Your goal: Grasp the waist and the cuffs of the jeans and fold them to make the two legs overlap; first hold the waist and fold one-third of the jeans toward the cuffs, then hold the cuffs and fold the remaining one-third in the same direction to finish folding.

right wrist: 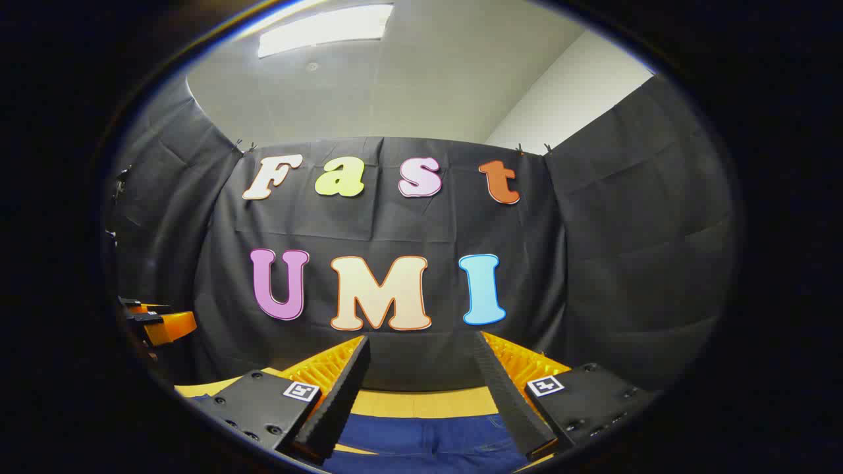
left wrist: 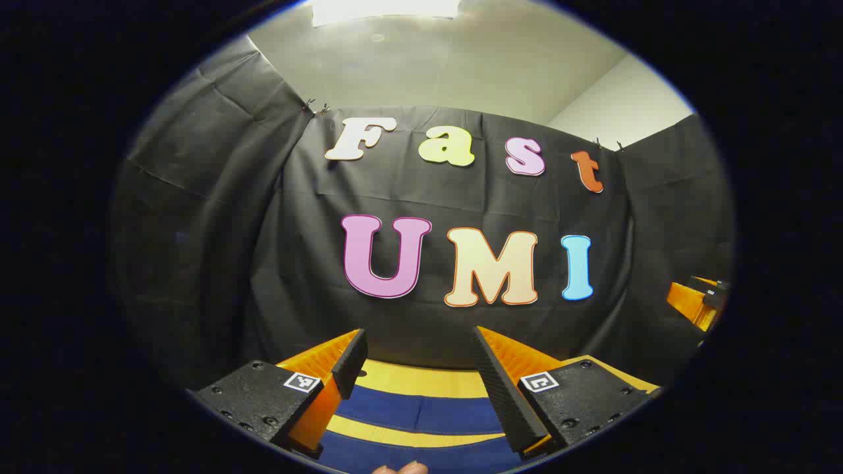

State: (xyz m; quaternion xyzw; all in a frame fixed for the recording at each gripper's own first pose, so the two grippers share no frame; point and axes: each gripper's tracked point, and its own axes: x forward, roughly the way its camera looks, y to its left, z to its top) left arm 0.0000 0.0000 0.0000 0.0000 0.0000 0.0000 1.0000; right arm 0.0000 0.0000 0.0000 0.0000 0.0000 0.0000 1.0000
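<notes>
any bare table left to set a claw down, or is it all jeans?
Bare table runs as a strip between the jeans and the booth wall. In the left gripper view, a narrower strip shows between two bands of jeans. Nearer in, denim fills the span between the open left claw and right claw.

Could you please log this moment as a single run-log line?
left hand-held gripper: open, above jeans | right hand-held gripper: open, above jeans | jeans: flat on yellow table, ungrasped | stage: before first grasp

Black screwed finger mounts (left wrist: 263,398), square black-and-white marker tags (left wrist: 301,382), ribbed fingers (left wrist: 504,388)
</notes>
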